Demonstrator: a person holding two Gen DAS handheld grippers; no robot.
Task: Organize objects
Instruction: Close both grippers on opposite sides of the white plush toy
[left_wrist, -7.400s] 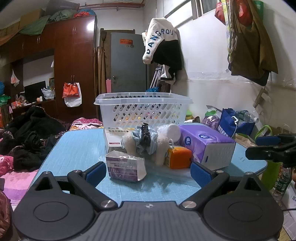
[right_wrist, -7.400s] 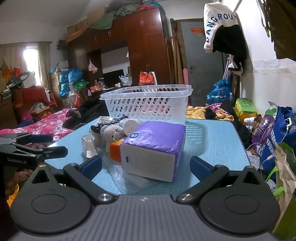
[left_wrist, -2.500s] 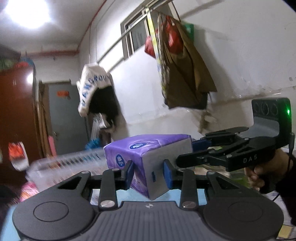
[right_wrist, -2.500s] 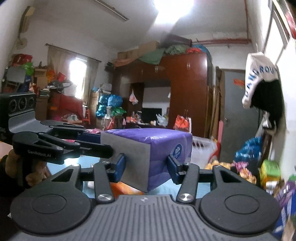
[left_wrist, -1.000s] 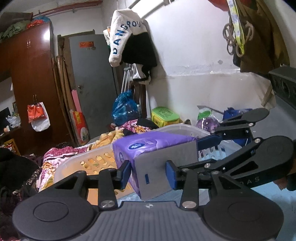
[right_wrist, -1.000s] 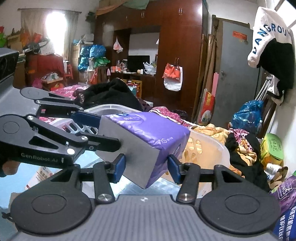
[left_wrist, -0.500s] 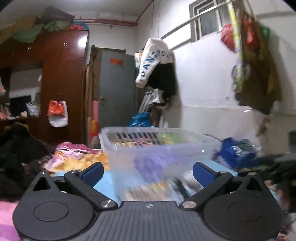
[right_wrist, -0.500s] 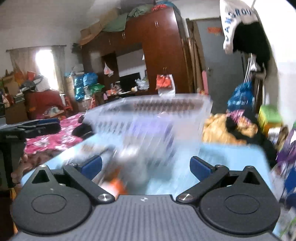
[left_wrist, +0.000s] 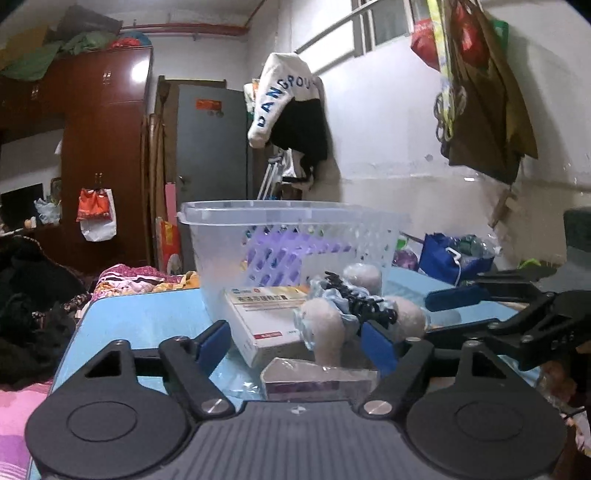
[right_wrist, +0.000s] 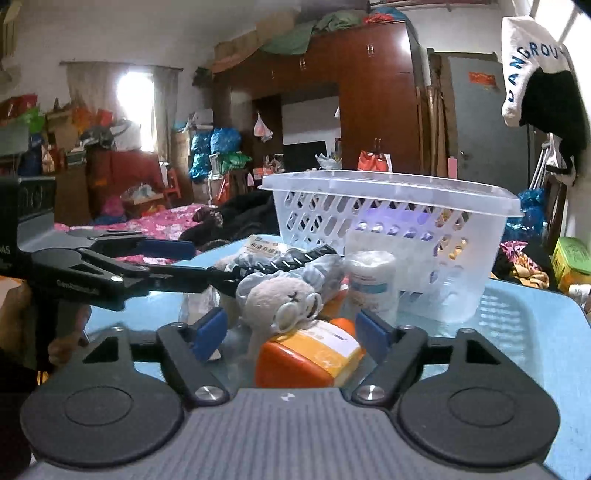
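Cluttered and dim, the bedroom behind held a dark wardrobe and a grey door, while the blue table in front carried the things being sorted. At about twelve o'clock in both wrist views stood the white slotted basket, and through its slots showed the purple tissue pack, already lying inside it.

I judged the step in hand to be the return for the next item. The left gripper had nothing between its blue pads, and its jaws were closing, with no pad pressing on anything. Just past its tips lay the white medicine box; at six o'clock, close under the gripper, sat a small wrapped packet. The plush toy and the black hair clip lay at about one o'clock.

The right gripper was likewise empty-handed and closing, the orange box sitting just ahead between its fingers but not touched by either pad. Beyond it, at eleven o'clock, was the plush toy's face, and at one o'clock a white roll stood upright beside the basket.

The next move, as I read it, called for choosing one item each, most likely the orange box on the right, squaring the pads on its sides and clamping firmly. The pile was tight, so neighbours could be dragged along.
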